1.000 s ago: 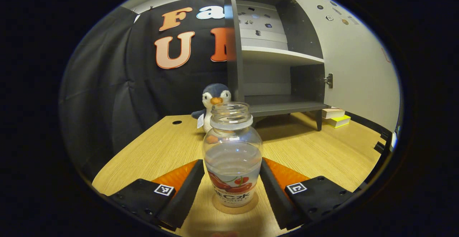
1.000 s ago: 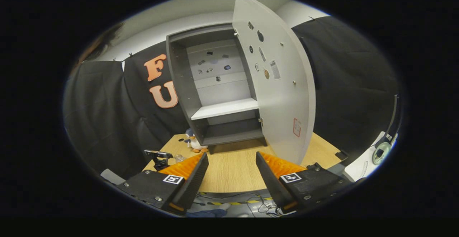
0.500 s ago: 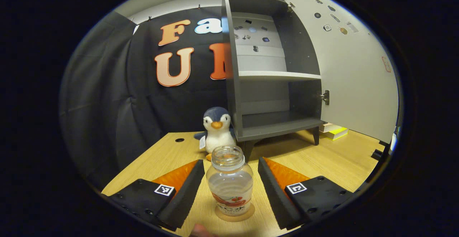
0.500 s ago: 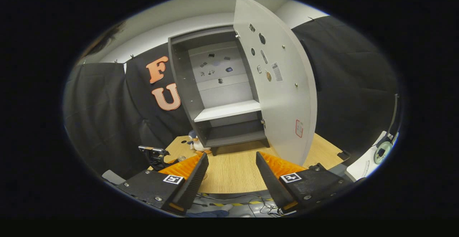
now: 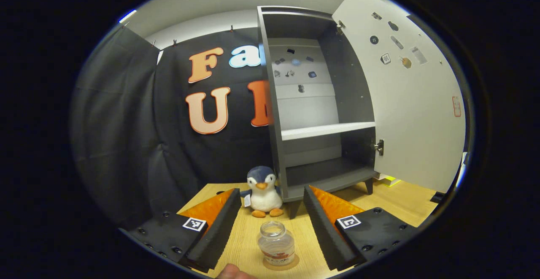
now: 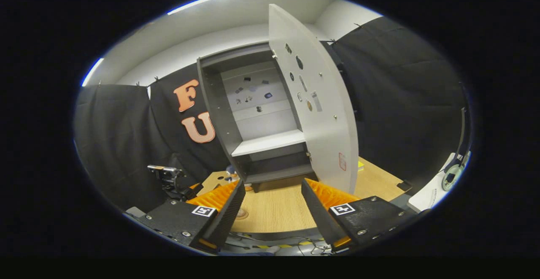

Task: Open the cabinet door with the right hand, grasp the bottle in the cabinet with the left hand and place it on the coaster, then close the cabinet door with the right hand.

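Bottle [image 5: 276, 246] stands upright on its coaster [image 5: 291, 264] on the counter [image 5: 400, 199], in front of the cabinet [image 5: 314, 101]; left hand-held gripper [image 5: 271, 228] spread apart, off the bottle. Right hand-held gripper [image 6: 270, 205] also spread, empty, short of the open cabinet door [image 6: 322, 114]. We judge closing is next: we should push the door's outer face near its free edge, slowly.

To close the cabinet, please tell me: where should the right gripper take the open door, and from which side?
Take the cabinet door at its free vertical edge, low down, coming from the front. It swings on hinges at the cabinet side, so this edge, nearest the right gripper, probably gives most leverage.
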### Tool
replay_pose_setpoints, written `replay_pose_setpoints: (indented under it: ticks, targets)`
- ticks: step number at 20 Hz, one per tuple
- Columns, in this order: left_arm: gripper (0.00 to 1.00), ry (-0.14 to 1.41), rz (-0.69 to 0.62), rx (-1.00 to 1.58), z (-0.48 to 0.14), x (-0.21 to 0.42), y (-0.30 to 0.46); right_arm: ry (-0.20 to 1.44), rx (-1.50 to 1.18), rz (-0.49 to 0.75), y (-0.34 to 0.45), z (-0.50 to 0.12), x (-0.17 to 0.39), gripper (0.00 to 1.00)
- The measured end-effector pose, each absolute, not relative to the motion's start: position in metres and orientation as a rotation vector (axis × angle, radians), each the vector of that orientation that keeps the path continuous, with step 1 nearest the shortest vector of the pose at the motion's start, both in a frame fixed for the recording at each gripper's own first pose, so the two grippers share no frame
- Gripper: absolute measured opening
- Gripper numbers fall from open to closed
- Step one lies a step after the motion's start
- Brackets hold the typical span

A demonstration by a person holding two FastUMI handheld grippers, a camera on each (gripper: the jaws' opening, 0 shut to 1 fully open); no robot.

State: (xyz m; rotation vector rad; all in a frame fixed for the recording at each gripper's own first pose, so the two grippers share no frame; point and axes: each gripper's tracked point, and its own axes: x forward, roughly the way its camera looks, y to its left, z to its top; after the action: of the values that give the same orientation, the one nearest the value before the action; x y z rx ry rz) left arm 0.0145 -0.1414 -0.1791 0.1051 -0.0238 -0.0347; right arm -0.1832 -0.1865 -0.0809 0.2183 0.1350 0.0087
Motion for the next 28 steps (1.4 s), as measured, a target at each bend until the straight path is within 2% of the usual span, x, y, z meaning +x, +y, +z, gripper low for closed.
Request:
replay_pose_setpoints:
  ticks: [7,8,9,15,16,17,18,19,20,22,23,24,26,28]
  targets:
    - [0.99,-0.126,-0.054,0.057,-0.075,0.000,-0.160,0.013,0.230,-0.005,-0.223,-0.040,-0.194,0.83]
    - [0.94,-0.135,-0.054,0.050,-0.064,-0.005,-0.162,0.005,0.230,-0.009,-0.230,-0.036,-0.196,0.83]
    - [0.99,-0.133,-0.063,0.042,-0.057,-0.007,-0.166,-0.004,0.229,-0.016,-0.238,-0.031,-0.197,0.83]
    - [0.94,-0.072,-0.062,0.022,-0.037,-0.028,-0.175,-0.042,0.162,-0.057,-0.290,-0.007,-0.194,0.84]
    - [0.99,-0.065,-0.071,0.027,-0.035,-0.030,-0.178,-0.049,0.145,-0.070,-0.301,-0.003,-0.192,0.84]
    - [0.96,-0.059,-0.073,0.038,-0.034,-0.030,-0.179,-0.050,0.130,-0.082,-0.313,0.000,-0.188,0.83]
    - [0.96,-0.055,-0.076,0.044,-0.034,-0.031,-0.180,-0.050,0.114,-0.090,-0.324,0.000,-0.184,0.79]
    - [0.94,-0.050,-0.079,0.047,-0.035,-0.032,-0.182,-0.053,0.100,-0.107,-0.338,0.002,-0.180,0.79]
    - [0.94,-0.047,-0.080,0.049,-0.034,-0.031,-0.182,-0.054,0.090,-0.112,-0.348,0.003,-0.174,0.84]
    - [0.94,-0.044,-0.074,0.044,-0.031,-0.031,-0.180,-0.047,0.086,-0.103,-0.360,0.002,-0.158,0.84]
    - [0.94,-0.039,-0.072,0.041,-0.033,-0.031,-0.179,-0.041,0.085,-0.101,-0.365,-0.001,-0.147,0.89]
    - [0.94,-0.036,-0.074,0.041,-0.032,-0.029,-0.180,-0.026,0.082,-0.092,-0.369,-0.006,-0.138,0.84]
    - [0.94,-0.030,-0.074,0.050,-0.032,-0.029,-0.178,-0.025,0.069,-0.095,-0.375,-0.006,-0.126,0.84]
    - [0.99,-0.037,-0.071,0.060,-0.030,-0.029,-0.175,-0.037,0.052,-0.093,-0.375,-0.003,-0.115,0.84]
